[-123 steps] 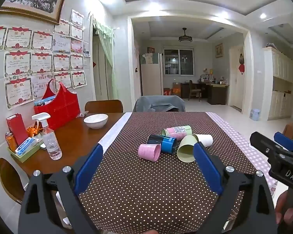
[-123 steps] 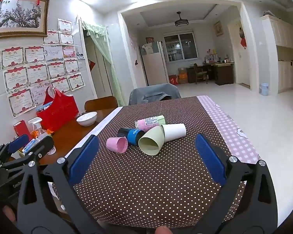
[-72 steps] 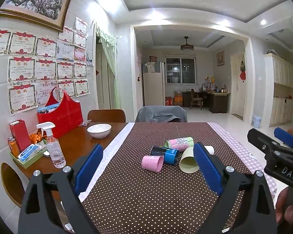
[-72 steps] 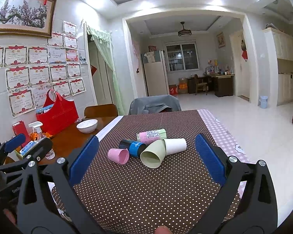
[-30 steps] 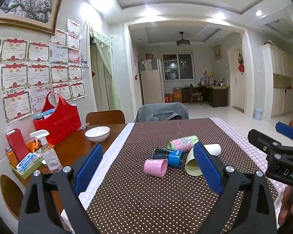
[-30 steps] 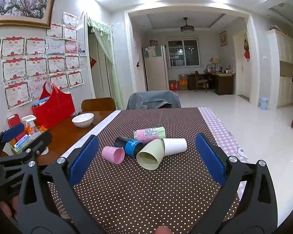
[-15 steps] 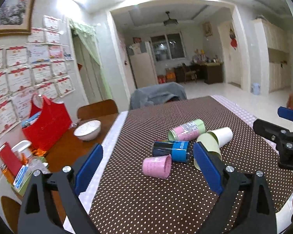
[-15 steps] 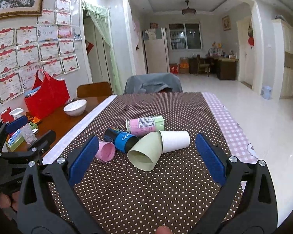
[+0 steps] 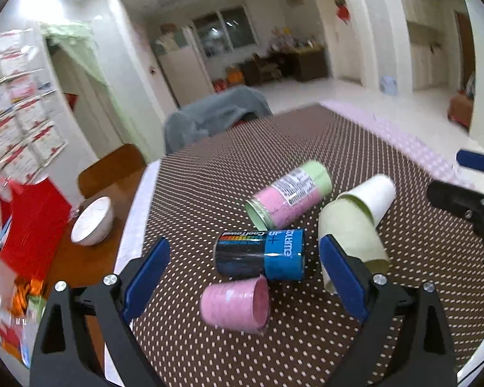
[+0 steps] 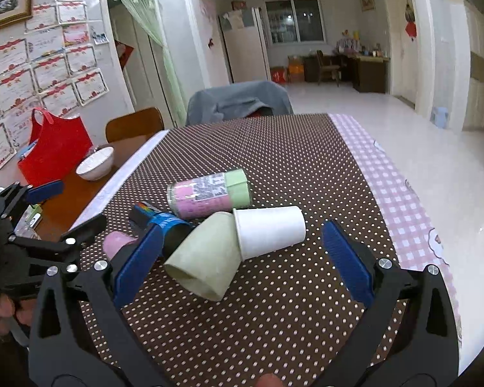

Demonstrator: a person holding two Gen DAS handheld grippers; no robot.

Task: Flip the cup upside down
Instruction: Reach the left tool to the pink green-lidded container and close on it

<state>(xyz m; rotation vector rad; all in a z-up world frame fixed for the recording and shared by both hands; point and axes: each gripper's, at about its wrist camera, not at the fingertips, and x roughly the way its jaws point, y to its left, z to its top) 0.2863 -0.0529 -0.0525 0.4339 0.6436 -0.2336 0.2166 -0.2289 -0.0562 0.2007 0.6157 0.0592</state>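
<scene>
Several cups lie on their sides on the brown dotted tablecloth (image 9: 229, 174). A pink cup (image 9: 234, 303) lies nearest my left gripper (image 9: 243, 279), which is open with the pink cup and a black-and-blue cup (image 9: 261, 254) between its blue pads. A pale green cup (image 10: 206, 261) and a white cup (image 10: 269, 230) lie between the pads of my open right gripper (image 10: 242, 259). A pink-and-green cup (image 10: 209, 195) lies behind them. Both grippers are empty.
A white bowl (image 9: 92, 221) and a red bag (image 9: 29, 222) sit on the bare wood at the left. A chair draped in grey cloth (image 10: 238, 100) stands at the table's far end. The right table edge has a pink checked cloth (image 10: 400, 200).
Both grippers have moved forward and down toward the cups, which now look much larger. The left view has tilted. The cups have not moved.
</scene>
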